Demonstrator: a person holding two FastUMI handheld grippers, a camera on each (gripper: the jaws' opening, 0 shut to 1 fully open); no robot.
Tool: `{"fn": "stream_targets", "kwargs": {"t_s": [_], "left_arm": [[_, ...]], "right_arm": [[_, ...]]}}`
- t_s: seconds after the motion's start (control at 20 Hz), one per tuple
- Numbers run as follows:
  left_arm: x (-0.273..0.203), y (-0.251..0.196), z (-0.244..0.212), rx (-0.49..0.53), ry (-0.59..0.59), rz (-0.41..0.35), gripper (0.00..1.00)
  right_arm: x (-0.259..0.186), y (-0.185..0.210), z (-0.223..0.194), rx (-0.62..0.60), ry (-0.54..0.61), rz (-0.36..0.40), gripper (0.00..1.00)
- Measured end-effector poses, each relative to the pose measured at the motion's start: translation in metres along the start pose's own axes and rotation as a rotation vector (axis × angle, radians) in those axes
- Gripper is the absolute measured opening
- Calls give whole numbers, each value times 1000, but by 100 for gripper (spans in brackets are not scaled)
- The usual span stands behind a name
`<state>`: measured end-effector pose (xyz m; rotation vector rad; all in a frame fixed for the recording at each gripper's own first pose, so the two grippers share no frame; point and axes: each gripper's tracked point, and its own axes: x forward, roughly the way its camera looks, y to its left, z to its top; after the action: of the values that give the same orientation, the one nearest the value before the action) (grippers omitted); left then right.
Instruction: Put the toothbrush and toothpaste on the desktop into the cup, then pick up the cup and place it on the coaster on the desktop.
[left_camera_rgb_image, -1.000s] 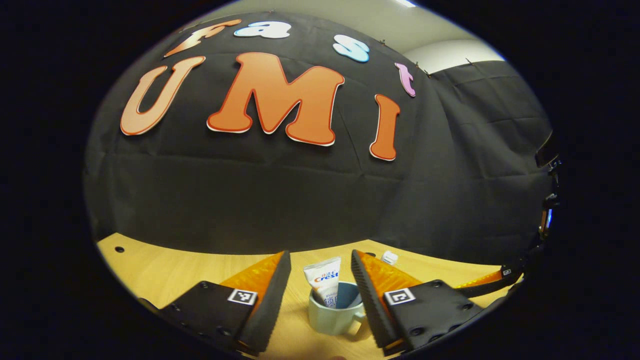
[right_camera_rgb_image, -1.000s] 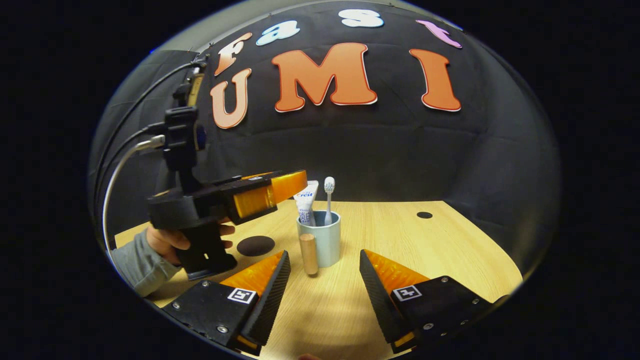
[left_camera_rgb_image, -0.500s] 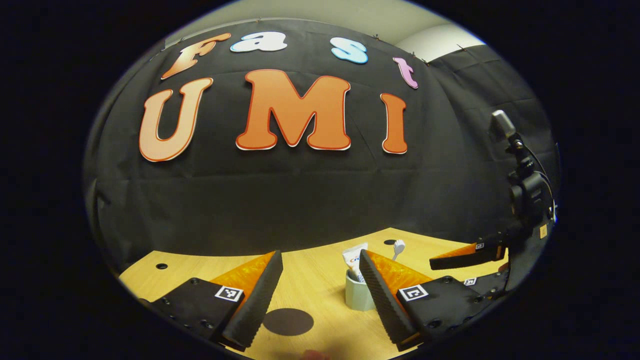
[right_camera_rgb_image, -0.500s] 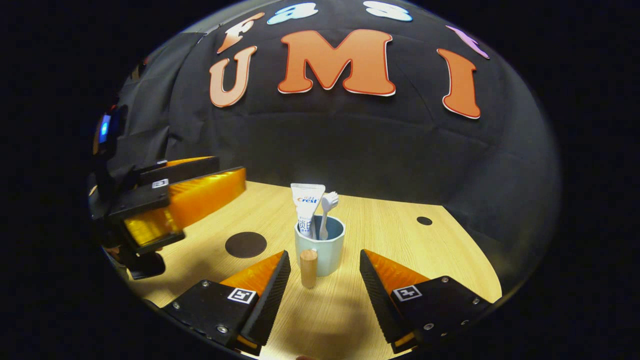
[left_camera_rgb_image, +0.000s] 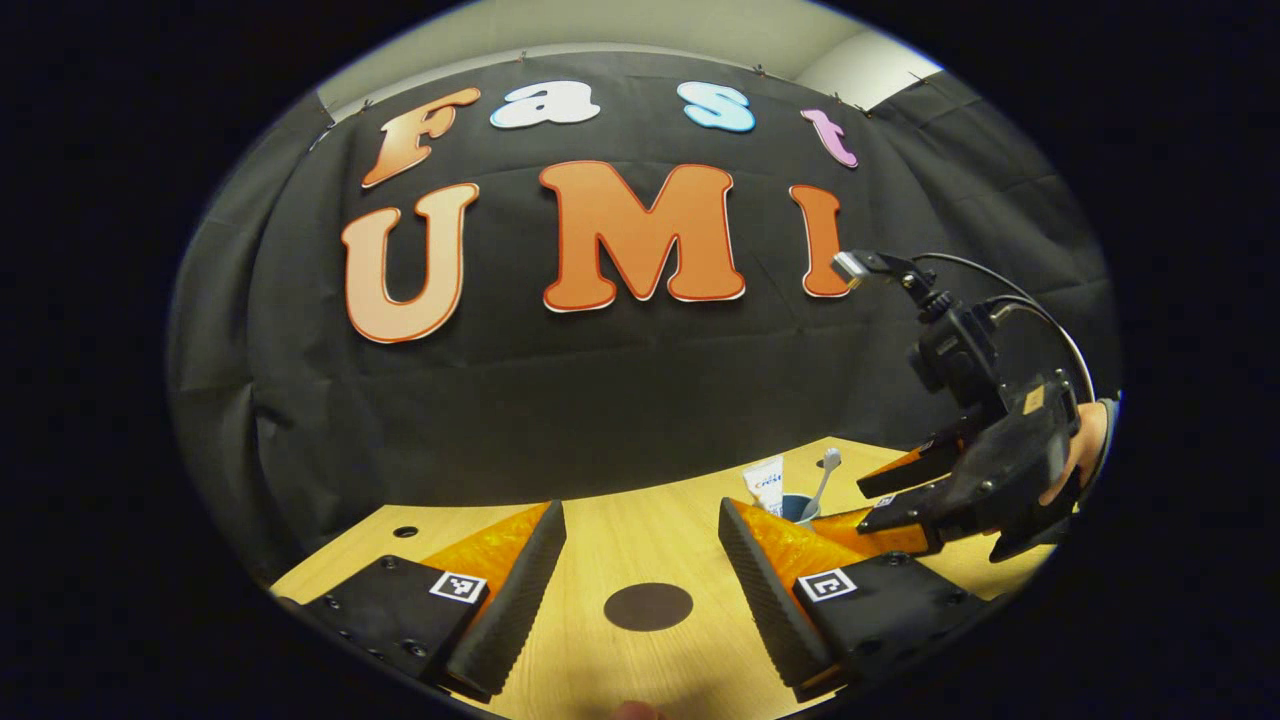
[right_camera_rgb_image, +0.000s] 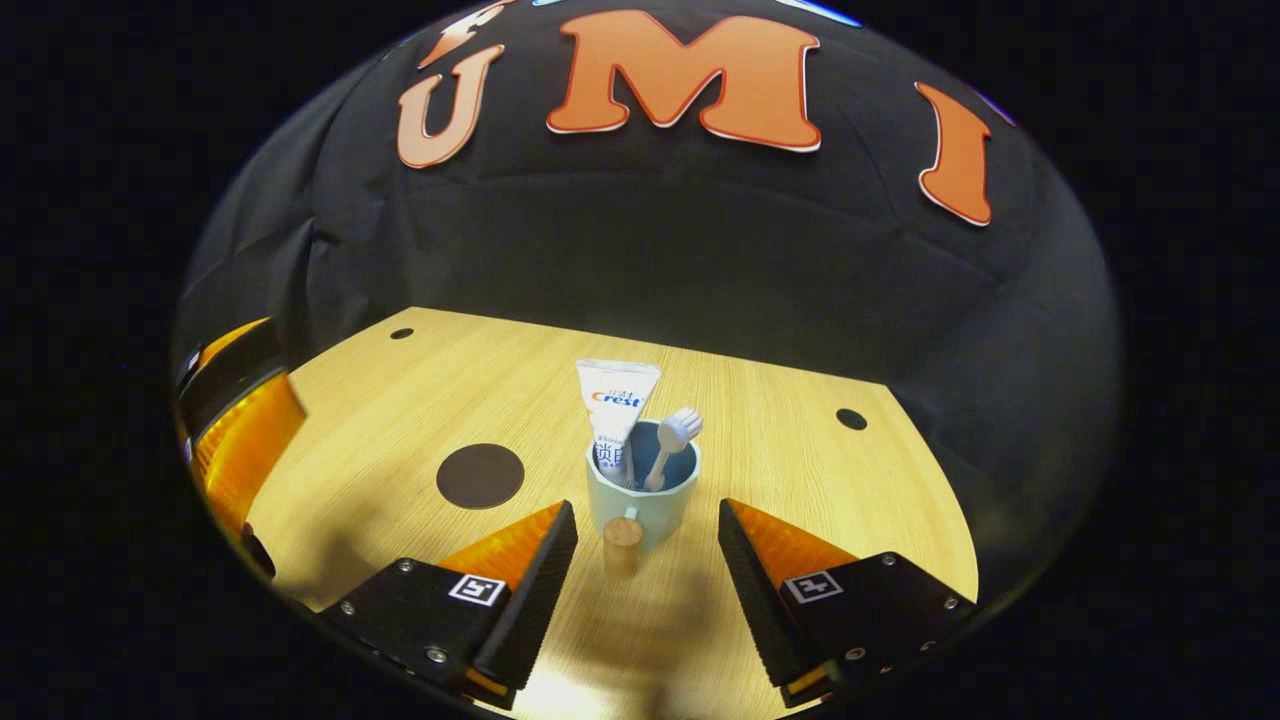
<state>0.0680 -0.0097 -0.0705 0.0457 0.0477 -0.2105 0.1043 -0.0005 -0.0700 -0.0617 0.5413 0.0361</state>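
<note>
A pale blue cup (right_camera_rgb_image: 642, 500) with a wooden handle (right_camera_rgb_image: 622, 545) stands on the wooden desktop (right_camera_rgb_image: 800, 470). A white toothpaste tube (right_camera_rgb_image: 614, 408) and a toothbrush (right_camera_rgb_image: 672, 442) stand upright inside it. My right gripper (right_camera_rgb_image: 645, 570) is open, its fingers on either side of the cup's handle, a little short of it and above. A dark round coaster (right_camera_rgb_image: 480, 475) lies left of the cup. In the left gripper view my left gripper (left_camera_rgb_image: 640, 575) is open above the coaster (left_camera_rgb_image: 648, 606); the cup (left_camera_rgb_image: 798, 506) shows behind its right finger, with the right gripper (left_camera_rgb_image: 905, 500) beside it.
The black cloth wall closes off the back of the desktop. Small dark holes (right_camera_rgb_image: 851, 418) sit in the desktop at the right and the far left (right_camera_rgb_image: 401, 333). A hand (left_camera_rgb_image: 1085, 440) holds the right gripper at the right edge of the left gripper view.
My left gripper has drawn away from the cup to the left and now faces the coaster. My right gripper has risen and tilted down over the cup. The cup has stayed put.
</note>
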Motion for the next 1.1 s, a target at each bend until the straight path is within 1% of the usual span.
{"fn": "stream_targets", "kwargs": {"t_s": [0.05,0.2,0.25,0.3,0.4,0.5,0.6,0.7,0.75,0.8,0.85,0.9,1.0,1.05,1.1], "left_arm": [[-8,3,1,7,-9,7,99],[-23,17,5,20,-25,33,99],[-27,21,5,19,-25,37,96],[-31,25,2,16,-20,44,96],[-38,34,-3,13,-10,58,99],[-42,41,-8,8,-1,70,99],[-45,46,-13,3,11,78,97],[-47,50,-21,-3,27,87,99],[-49,53,-23,-7,32,91,98],[-49,52,-23,-10,34,95,97],[-50,53,-24,-14,37,98,97],[-50,53,-24,-19,37,98,99],[-50,55,-28,-20,46,102,99],[-50,57,-32,-15,55,108,97],[-50,58,-35,-13,62,109,97]], "right_arm": [[3,1,-2,1,32,5,86],[12,4,-8,5,133,17,86],[16,3,-10,8,163,16,86],[19,3,-12,9,194,13,86],[26,3,-19,37,257,15,86],[33,1,-24,73,312,8,86],[39,1,-26,102,351,8,82],[43,5,-32,101,401,29,74],[44,9,-34,108,416,34,69],[46,10,-34,109,429,37,65],[47,11,-36,102,441,29,60],[49,10,-40,91,446,17,51],[51,7,-45,47,445,0,46],[50,6,-49,38,460,-7,45],[50,10,-47,61,464,-5,29]]}}
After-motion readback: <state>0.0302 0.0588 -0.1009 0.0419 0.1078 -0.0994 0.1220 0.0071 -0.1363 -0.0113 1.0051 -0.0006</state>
